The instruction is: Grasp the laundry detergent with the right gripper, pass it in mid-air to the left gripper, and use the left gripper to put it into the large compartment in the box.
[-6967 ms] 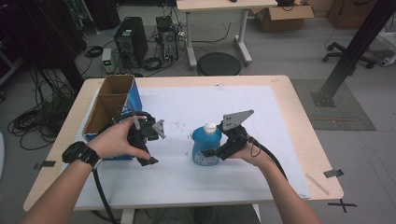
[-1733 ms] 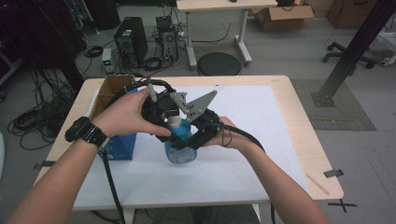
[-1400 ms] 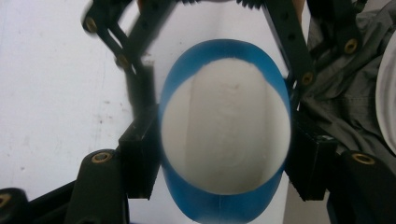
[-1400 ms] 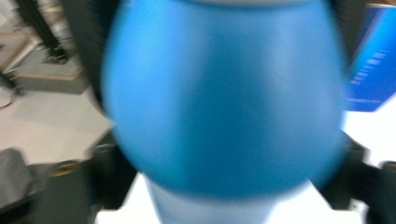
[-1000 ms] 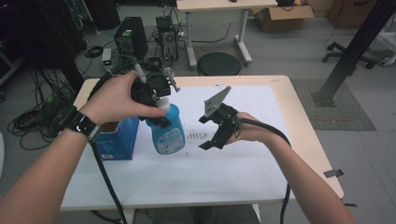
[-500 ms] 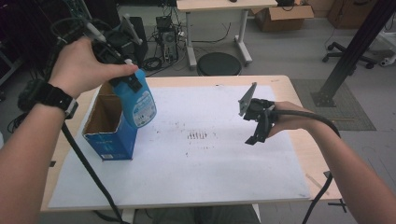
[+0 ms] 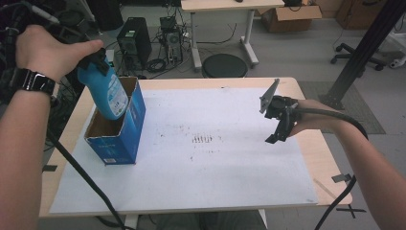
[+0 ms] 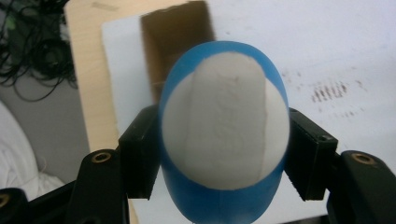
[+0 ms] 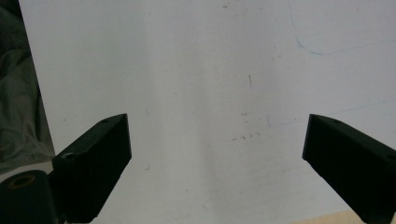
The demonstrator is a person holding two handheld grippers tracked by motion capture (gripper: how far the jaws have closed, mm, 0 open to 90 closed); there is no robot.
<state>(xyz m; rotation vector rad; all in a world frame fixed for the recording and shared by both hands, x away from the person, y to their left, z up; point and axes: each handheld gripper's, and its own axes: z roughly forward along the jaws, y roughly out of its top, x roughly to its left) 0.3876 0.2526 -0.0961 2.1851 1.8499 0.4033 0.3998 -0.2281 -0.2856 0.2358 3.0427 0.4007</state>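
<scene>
Left gripper (image 8: 224, 158): upper left of the high view, your jaws are clamped on the sides of the blue bottle (image 7: 106, 90).
Blue bottle: tilted, its base dipping into the open top of the blue cardboard box (image 7: 117, 136) (brown inside).
Box: standing at the left of the white sheet (image 7: 206, 163).
Right gripper (image 7: 280, 125): at the right, your jaws are spread wide over bare sheet, holding nothing.
</scene>
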